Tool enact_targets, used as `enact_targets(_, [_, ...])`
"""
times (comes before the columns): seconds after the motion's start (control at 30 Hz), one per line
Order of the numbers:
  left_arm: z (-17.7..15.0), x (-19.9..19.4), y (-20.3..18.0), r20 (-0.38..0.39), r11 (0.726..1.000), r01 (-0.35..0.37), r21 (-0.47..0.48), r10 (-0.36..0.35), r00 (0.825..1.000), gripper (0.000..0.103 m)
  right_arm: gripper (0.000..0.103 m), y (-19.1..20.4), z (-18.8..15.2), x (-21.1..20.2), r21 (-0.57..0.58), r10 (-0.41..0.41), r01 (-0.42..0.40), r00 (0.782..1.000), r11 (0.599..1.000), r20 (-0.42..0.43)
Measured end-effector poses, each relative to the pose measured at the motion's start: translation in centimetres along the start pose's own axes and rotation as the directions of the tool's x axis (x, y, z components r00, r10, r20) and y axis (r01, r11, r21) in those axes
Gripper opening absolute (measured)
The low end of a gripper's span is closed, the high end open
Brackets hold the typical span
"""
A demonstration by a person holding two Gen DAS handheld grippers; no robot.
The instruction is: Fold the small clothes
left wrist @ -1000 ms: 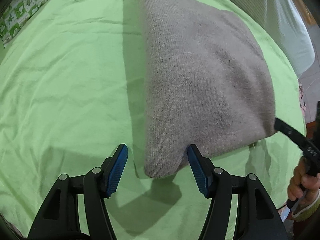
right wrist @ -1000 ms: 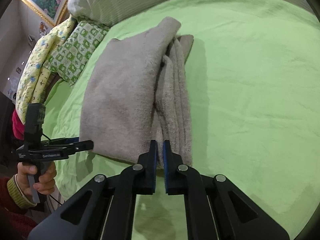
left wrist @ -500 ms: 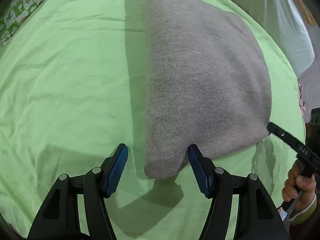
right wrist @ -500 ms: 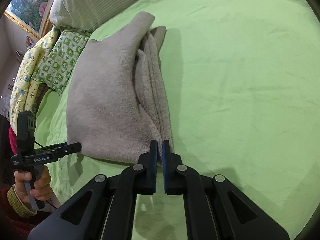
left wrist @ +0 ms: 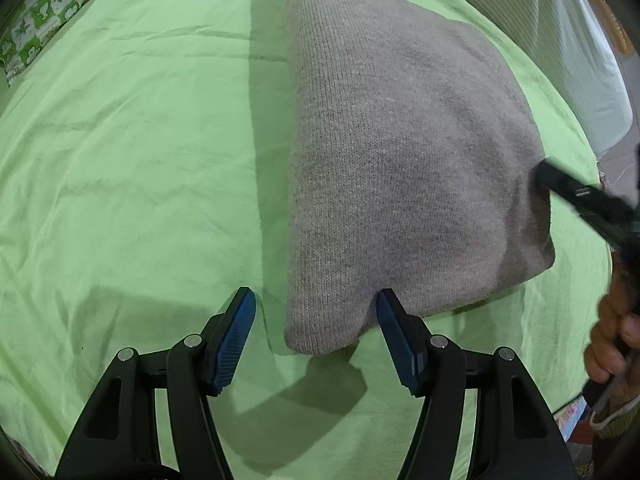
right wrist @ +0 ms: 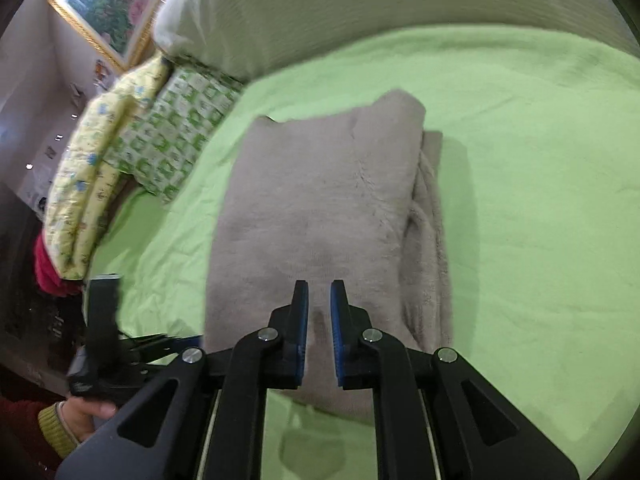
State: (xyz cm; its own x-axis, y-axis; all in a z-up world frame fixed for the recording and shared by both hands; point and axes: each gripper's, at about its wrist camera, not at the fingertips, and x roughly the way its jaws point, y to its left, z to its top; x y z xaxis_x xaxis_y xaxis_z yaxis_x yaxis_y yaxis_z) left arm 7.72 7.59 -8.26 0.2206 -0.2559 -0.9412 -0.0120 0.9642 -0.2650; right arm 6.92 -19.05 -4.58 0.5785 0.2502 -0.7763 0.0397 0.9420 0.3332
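A grey knit garment (left wrist: 400, 160) lies folded on the green bedsheet (left wrist: 120, 160); it also shows in the right wrist view (right wrist: 320, 216), with stacked folded layers along its right edge. My left gripper (left wrist: 312, 304) is open, its jaws standing on either side of the garment's near corner. My right gripper (right wrist: 319, 296) hovers over the garment's near edge with its jaws a small gap apart and nothing between them. Its black finger (left wrist: 580, 196) reaches over the garment's right side in the left wrist view.
Patterned green and yellow quilts (right wrist: 132, 160) are piled at the bed's left. A large white striped pillow (right wrist: 360, 12) lies at the head. The left gripper's handle and hand (right wrist: 96, 340) show at lower left. Open sheet (right wrist: 540, 200) spreads right of the garment.
My right gripper let go of the garment's folded edge, parted its jaws slightly and moved left over the garment. My left gripper stayed open at the near corner.
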Motion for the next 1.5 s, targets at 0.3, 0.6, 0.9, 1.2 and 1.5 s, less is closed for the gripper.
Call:
enact_targets(0.3, [0.1, 0.3, -0.3, 0.004, 1.000, -0.023, 0.007, 0.023, 1.000, 0.066, 0.009, -6.2, -2.4, -2.3, 0.228, -0.037, 0.021, 0.997, 0.973, 0.065])
enact_targets(0.6, [0.1, 0.4, -1.7, 0.008, 0.998, -0.056, 0.034, 0.056, 0.998, 0.066, 0.009, -2.3, -4.8, -0.5, 0.054, -0.032, 0.034, 0.999, 0.998, -0.025])
enact_targets(0.9, [-0.6, -0.9, -2.7, 0.031, 0.997, -0.059, 0.055, 0.057, 0.998, 0.065, 0.009, -1.9, -5.5, -2.5, 0.050, -0.074, 0.075, 0.997, 0.996, -0.023])
enact_targets(1.2, [-1.7, -3.2, -2.3, 0.077, 0.997, -0.053, 0.049, 0.049, 0.996, 0.065, 0.016, -0.4, -5.5, -4.9, 0.029, -0.098, 0.098, 0.995, 0.995, 0.028])
enact_targets(1.5, [5.2, -5.9, -3.8, 0.210, 0.999, -0.043, 0.027, 0.037, 0.977, 0.067, 0.017, 1.7, 2.9, -3.1, -0.015, -0.036, 0.038, 0.990, 0.999, 0.136])
